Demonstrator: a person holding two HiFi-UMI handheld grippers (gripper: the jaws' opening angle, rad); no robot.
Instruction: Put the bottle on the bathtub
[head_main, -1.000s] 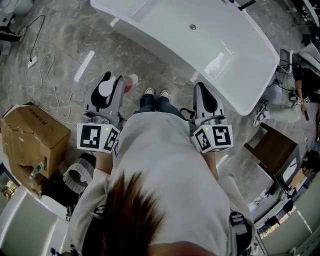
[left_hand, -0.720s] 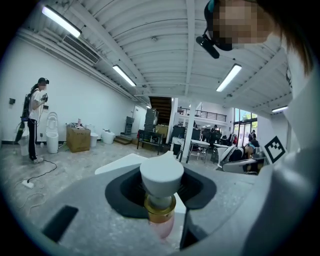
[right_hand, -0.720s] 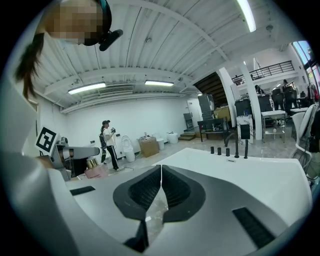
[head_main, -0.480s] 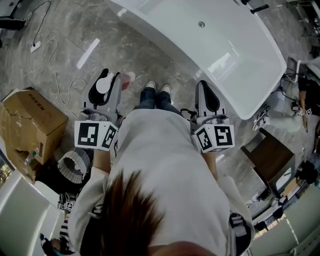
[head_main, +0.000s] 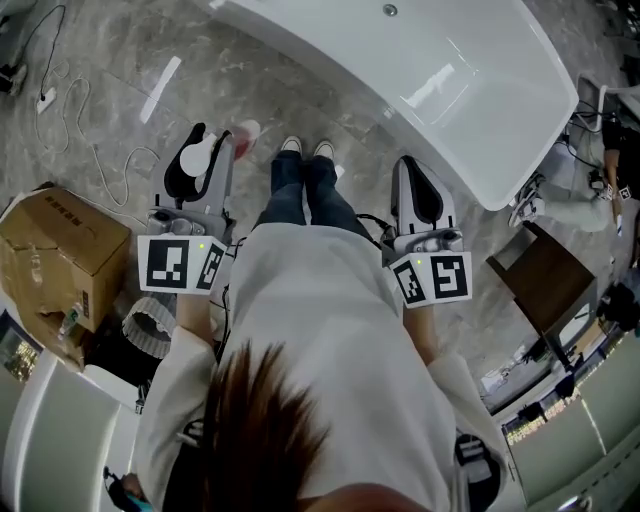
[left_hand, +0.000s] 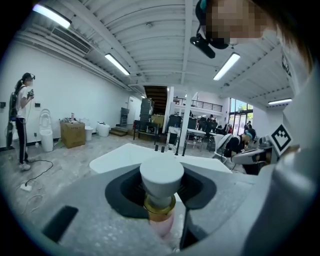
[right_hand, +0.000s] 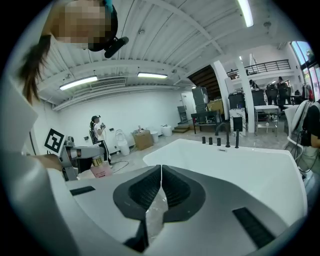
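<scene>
- Holding steady here: the left gripper (head_main: 203, 162) has its jaws closed on the bottle (left_hand: 161, 176), clamped around the neck just under the white cap.
- In the left gripper view, the cap sits up above the dark pads, with a gold collar below it and the pink body dropping down between the jaws.
- From the head view, the bottle's pink body pokes out on the inner side of that gripper, out over the marble floor (head_main: 120, 60).
- So the bottle is off the floor, carried in front of the person's left side, near the shoes (head_main: 305, 150) and apart from the bathtub (head_main: 470, 95).
- The bathtub lies ahead and to the right, white and wide, its near rim running across just beyond the person's feet.
- Over to the right gripper (right_hand: 160, 186): jaws pressed together, only a thin seam between the pads, and nothing held.
- It hangs at the person's right side, its tip near the tub's rim.
- The right gripper view looks along the length of the tub, with dark taps (right_hand: 220, 141) standing at the far end.
- A cardboard box (head_main: 60, 250) sits on the floor to the left, and a white cable (head_main: 70, 105) snakes past it.
- Far across the room, another person (left_hand: 21, 120) stands by the wall.
</scene>
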